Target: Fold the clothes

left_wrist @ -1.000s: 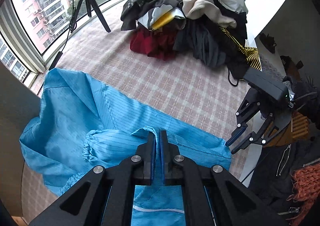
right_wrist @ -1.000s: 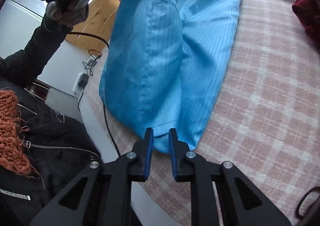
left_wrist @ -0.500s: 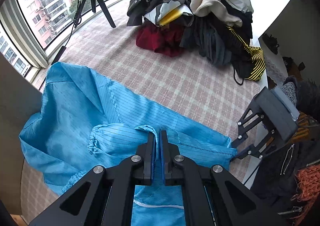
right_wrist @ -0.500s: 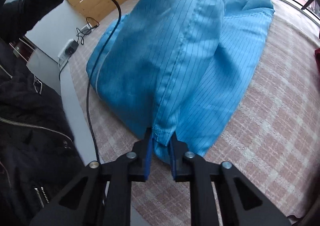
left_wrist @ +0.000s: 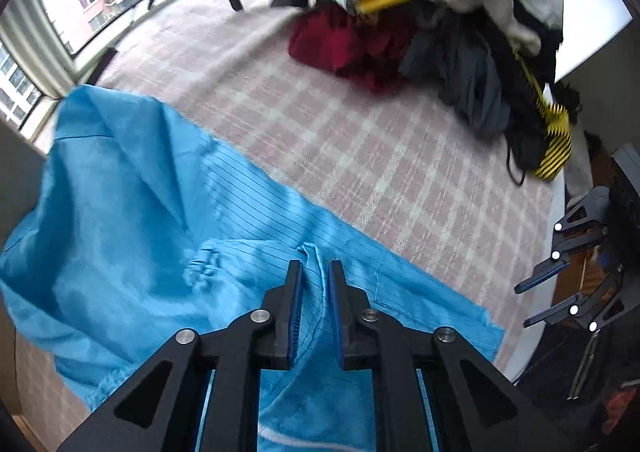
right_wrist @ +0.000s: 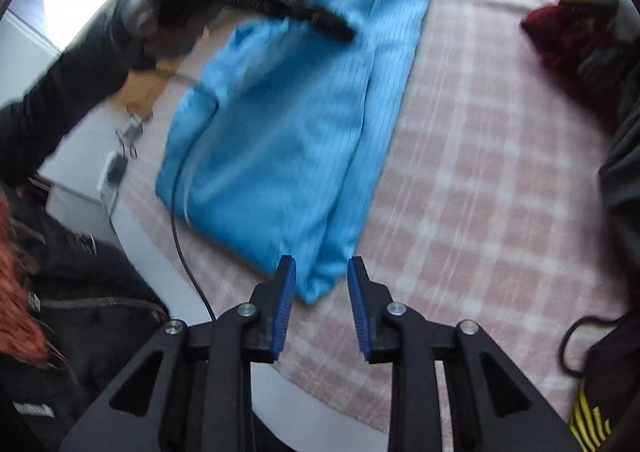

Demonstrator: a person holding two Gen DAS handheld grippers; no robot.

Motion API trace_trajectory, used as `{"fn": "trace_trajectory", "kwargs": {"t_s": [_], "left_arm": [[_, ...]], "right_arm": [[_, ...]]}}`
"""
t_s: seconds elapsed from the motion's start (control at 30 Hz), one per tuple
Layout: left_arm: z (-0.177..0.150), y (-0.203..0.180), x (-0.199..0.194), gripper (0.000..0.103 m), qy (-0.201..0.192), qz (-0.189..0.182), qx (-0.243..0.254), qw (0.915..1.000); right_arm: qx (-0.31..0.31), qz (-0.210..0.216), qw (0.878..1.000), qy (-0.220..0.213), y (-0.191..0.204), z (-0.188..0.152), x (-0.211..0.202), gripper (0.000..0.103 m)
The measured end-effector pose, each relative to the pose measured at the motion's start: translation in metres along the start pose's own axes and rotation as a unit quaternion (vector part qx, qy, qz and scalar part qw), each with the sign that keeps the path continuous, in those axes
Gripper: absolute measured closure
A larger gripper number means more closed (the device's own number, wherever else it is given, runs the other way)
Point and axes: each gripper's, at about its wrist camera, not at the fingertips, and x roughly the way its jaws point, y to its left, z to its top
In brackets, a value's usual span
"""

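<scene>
Pink plaid cover [right_wrist: 480, 171], blue garment [right_wrist: 288, 131] flat; left gripper [left_wrist: 314, 272] fingers narrowly parted, right gripper [right_wrist: 320, 272] wide.

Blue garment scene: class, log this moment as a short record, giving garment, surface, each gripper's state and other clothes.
garment: blue garment, lying partly folded
surface: pink checked cloth
left gripper: jaws parted, fabric between them, grip unclear
right gripper: jaws open, at the garment's near corner
other clothes: pile of clothes at far end

Bright blue garment [right_wrist: 288, 123] with thin dark pinstripes; pink-and-white plaid bed cover [left_wrist: 400, 155]; dark red cloth [left_wrist: 336, 43]; yellow-and-black striped piece [left_wrist: 554, 139].
</scene>
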Motion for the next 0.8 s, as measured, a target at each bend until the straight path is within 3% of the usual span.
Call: {"fn": "trace_trajectory", "kwargs": {"t_s": [0.03,0.1,0.17,0.27,0.3,0.33,0.43,0.57,0.67,0.8], "left_arm": [[0.001,0.002,-0.005,0.081,-0.003,0.001,-0.005,1.0000],[0.000,0.007,-0.017,0.075,-0.011,0.006,-0.016,0.9998],[-0.017,0.020,-0.049,0.074,-0.033,0.034,-0.035,0.9983],[-0.042,0.038,-0.097,0.069,-0.065,0.076,-0.064,0.9929],[-0.053,0.046,-0.111,0.062,-0.075,0.089,-0.077,0.9903],[-0.071,0.055,-0.122,0.058,-0.081,0.100,-0.099,0.9868],[-0.152,0.079,-0.136,0.058,-0.084,0.111,-0.198,0.9703],[-0.257,0.096,-0.105,0.060,-0.064,0.061,-0.343,0.9352],[-0.293,0.092,-0.073,0.060,-0.068,0.005,-0.399,0.9146],[-0.289,0.081,-0.049,0.061,-0.084,-0.032,-0.400,0.9120]], "right_arm": [[-0.003,-0.004,1.000,-0.016,0.002,0.010,-0.002,0.076],[-0.011,-0.017,0.999,-0.041,0.004,0.034,0.001,0.074],[-0.019,-0.039,0.998,-0.045,0.002,0.055,0.015,0.071],[0.000,-0.043,0.998,-0.045,-0.009,0.079,0.034,0.058],[0.011,-0.043,0.998,-0.047,-0.015,0.085,0.038,0.058],[0.021,-0.043,0.998,-0.048,-0.021,0.091,0.042,0.058],[0.043,-0.027,0.998,-0.041,-0.032,0.099,0.052,0.056],[0.054,-0.017,0.998,-0.025,-0.038,0.104,0.061,0.053],[0.070,0.014,0.997,-0.009,-0.043,0.104,0.067,0.053],[0.069,0.027,0.997,0.005,-0.042,0.101,0.071,0.053]]}}
